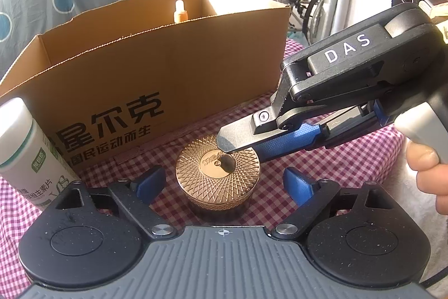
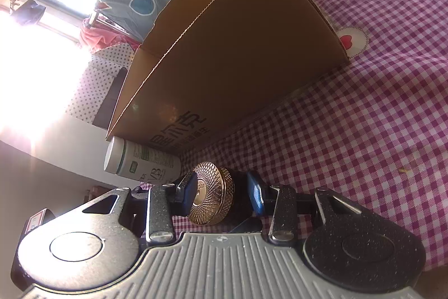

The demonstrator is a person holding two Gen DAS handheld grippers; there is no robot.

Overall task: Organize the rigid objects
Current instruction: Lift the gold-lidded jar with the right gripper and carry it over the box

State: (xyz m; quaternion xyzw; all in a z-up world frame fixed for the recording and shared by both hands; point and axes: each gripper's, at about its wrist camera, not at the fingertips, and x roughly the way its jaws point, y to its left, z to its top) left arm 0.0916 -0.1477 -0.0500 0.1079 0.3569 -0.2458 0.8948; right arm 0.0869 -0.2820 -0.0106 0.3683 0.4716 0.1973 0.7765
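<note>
The gold jar (image 1: 217, 178) stands between the spread left hand-held gripper (image 1: 224, 184), while the right hand-held gripper (image 2: 221, 194) pinches it top to bottom.

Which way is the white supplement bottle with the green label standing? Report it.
Upright: the white supplement bottle with the green label stands on its base on the pink checked cloth, white cap on top, beside the brown cardboard box.

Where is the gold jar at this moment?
In the left wrist view the gold jar stands on the checked cloth, before the cardboard box, right of the white bottle.
</note>
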